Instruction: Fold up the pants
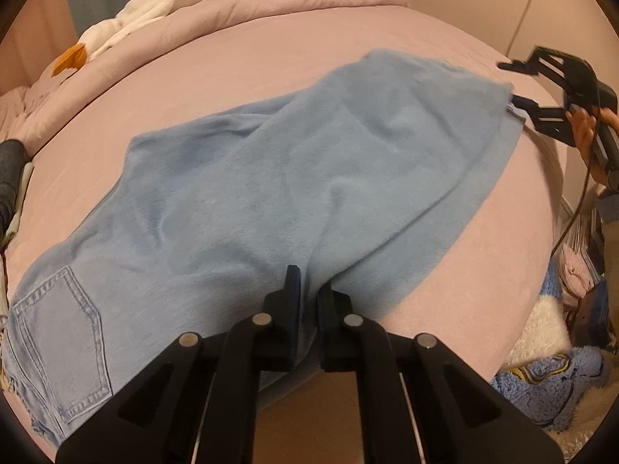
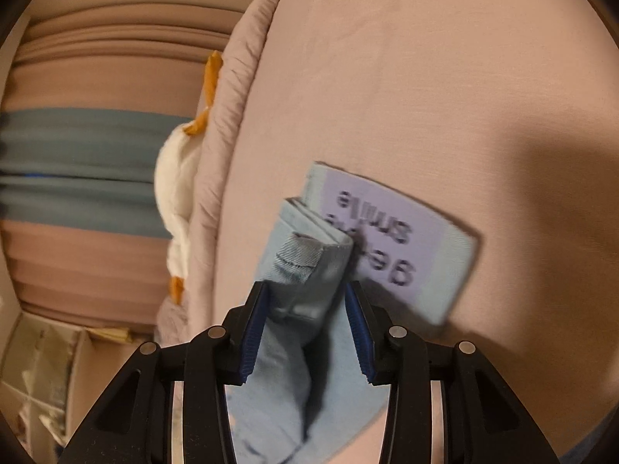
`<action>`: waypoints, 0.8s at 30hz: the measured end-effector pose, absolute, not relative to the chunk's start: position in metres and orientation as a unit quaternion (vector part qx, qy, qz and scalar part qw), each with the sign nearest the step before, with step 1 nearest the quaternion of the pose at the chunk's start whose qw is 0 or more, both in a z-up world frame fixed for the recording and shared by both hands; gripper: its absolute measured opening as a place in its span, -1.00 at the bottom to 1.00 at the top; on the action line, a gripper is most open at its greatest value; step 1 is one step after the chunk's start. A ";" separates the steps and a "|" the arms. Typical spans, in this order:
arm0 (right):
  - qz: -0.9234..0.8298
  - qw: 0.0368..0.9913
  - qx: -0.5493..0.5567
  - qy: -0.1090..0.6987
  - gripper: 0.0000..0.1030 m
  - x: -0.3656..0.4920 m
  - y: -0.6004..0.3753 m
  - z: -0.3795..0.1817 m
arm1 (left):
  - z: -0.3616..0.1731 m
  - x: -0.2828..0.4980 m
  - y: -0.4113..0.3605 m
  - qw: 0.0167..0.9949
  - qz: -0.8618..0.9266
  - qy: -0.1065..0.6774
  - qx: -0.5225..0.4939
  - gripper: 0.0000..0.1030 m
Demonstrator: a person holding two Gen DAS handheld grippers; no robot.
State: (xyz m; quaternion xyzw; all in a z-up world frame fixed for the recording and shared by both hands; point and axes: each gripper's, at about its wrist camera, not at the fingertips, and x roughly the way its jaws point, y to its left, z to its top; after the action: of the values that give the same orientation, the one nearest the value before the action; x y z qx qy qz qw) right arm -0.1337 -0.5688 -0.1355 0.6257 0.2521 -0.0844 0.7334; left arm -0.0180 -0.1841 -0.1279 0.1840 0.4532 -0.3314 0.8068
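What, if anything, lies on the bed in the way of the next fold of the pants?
Nothing visible does. The pants lie on bare pink bed sheet; the white plush toy sits apart near the quilt. The left tool already pinches the near edge.

pants [image 1: 294,178] lie across bed [image 1: 271,58], plush toy [image 1: 127,15] behind.

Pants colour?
Light blue denim pants, clearest in the left wrist view.

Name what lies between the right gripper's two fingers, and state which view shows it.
A bunched corner of the light blue pants sits between the right gripper fingers, beside a printed label. The right wrist view shows it.
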 end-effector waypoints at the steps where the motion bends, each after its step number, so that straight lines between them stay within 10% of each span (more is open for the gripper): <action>1: -0.083 0.734 0.627 0.247 -0.20 -0.134 -0.570 -0.133 | -0.128 -0.018 -0.184 0.807 -0.331 0.454 0.182 -0.87; 13: -0.095 0.745 0.599 0.279 -0.20 -0.128 -0.579 -0.136 | -0.130 -0.020 -0.194 0.796 -0.340 0.457 0.204 -0.90; 16: -0.122 0.780 0.525 0.319 -0.84 -0.109 -0.576 -0.125 | -0.129 -0.021 -0.194 0.794 -0.345 0.458 0.202 -0.90; 24: -0.157 0.876 0.351 0.292 -0.89 -0.133 -0.557 -0.059 | -0.131 -0.028 -0.204 0.781 -0.367 0.456 0.218 -0.87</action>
State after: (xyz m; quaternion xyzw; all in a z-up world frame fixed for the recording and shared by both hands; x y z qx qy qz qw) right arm -0.1334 -0.5575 -0.0593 0.3511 0.2917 -0.1567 0.8758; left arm -0.0284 -0.2045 -0.1311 0.2175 0.4555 -0.3669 0.7814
